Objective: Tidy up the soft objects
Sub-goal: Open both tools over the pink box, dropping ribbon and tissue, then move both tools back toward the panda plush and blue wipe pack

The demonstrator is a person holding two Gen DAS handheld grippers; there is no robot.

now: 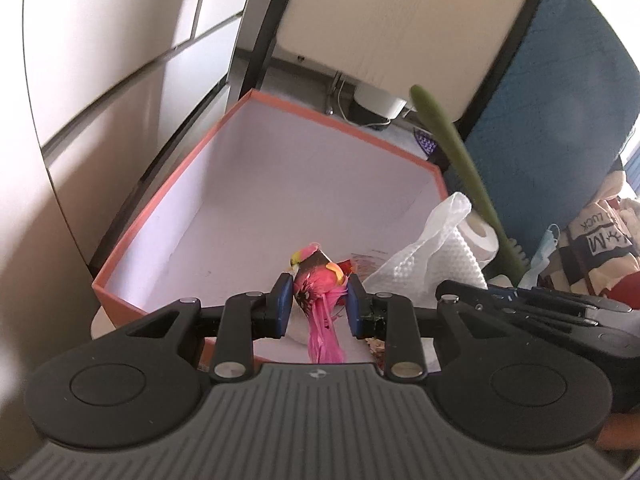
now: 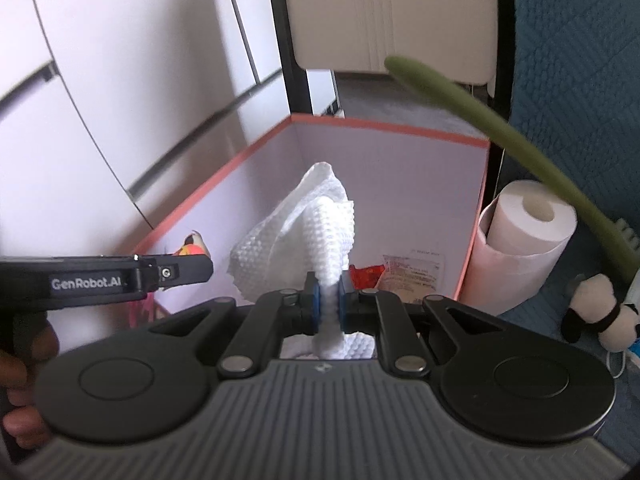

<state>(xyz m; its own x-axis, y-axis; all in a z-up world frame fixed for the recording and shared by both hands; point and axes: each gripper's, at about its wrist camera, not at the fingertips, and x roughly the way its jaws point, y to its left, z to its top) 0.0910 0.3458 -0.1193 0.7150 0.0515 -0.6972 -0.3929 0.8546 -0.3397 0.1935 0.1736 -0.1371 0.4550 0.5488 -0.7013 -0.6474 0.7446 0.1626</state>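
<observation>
White cabinet panels fill the upper left of both views, and below them sits an orange-rimmed box (image 1: 168, 200) with a pale lining, open at the top. Left gripper (image 1: 318, 300) is low centre in its own view, jaws closed partway on a pink feathered bird (image 1: 316, 284), its tail hanging down between the blue pads (image 1: 282, 306) over the near edge of the box. Over to the right gripper (image 2: 329, 302): jaws nearly together, pinching a white textured cloth (image 2: 304, 216) that stands up in a crumpled peak above the box interior. On the box floor, lower right of the right view, lie a red wrapper (image 2: 366, 274) and a clear printed packet (image 2: 412, 270). Just outside the box's right wall stands a paper roll (image 2: 524, 232), with a long green handle (image 2: 520, 144) slanting across above it. A small panda plush (image 2: 592, 308) lies at the right edge, on blue quilted fabric (image 2: 572, 80).
</observation>
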